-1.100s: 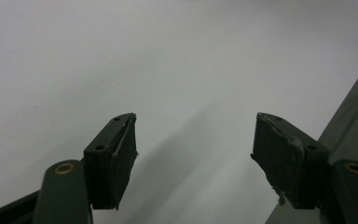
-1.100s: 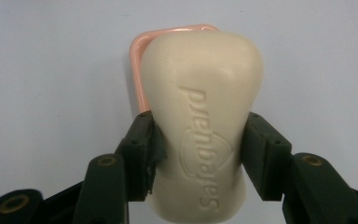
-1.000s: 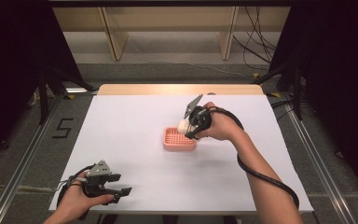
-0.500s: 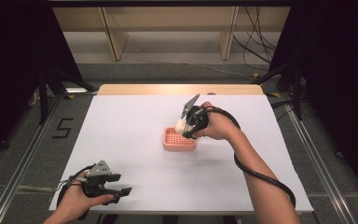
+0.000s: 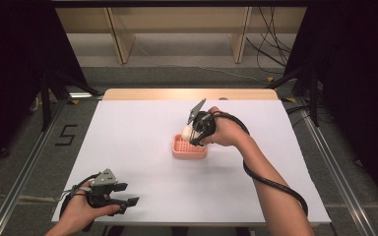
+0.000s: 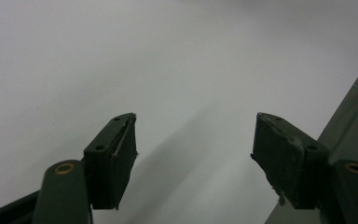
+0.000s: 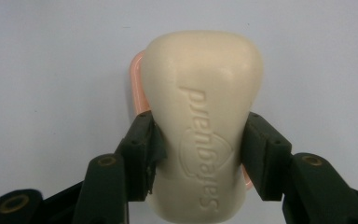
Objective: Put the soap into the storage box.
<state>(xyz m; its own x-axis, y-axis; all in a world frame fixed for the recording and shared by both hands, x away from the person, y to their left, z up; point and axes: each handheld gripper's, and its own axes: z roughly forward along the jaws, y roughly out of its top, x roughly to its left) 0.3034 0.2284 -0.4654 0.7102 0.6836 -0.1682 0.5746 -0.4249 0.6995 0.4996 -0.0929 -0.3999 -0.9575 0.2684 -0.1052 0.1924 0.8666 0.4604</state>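
A cream bar of soap stamped with a brand name sits between the jaws of my right gripper, which is shut on it. In the high view the soap hangs just over the far edge of a pink ridged soap dish in the middle of the white table, with my right gripper tilted down toward it. A sliver of the pink dish peeks out behind the soap. My left gripper rests open near the front left of the table, its jaws apart over bare white surface.
The white table top has a wooden strip along its far edge. A cable trails from my right gripper along the forearm. The table's front edge and grey floor lie close to my left gripper. Wooden shelf legs stand beyond the table.
My right gripper with the soap has shifted slightly left and down toward the pink dish. The left gripper has stayed in place.
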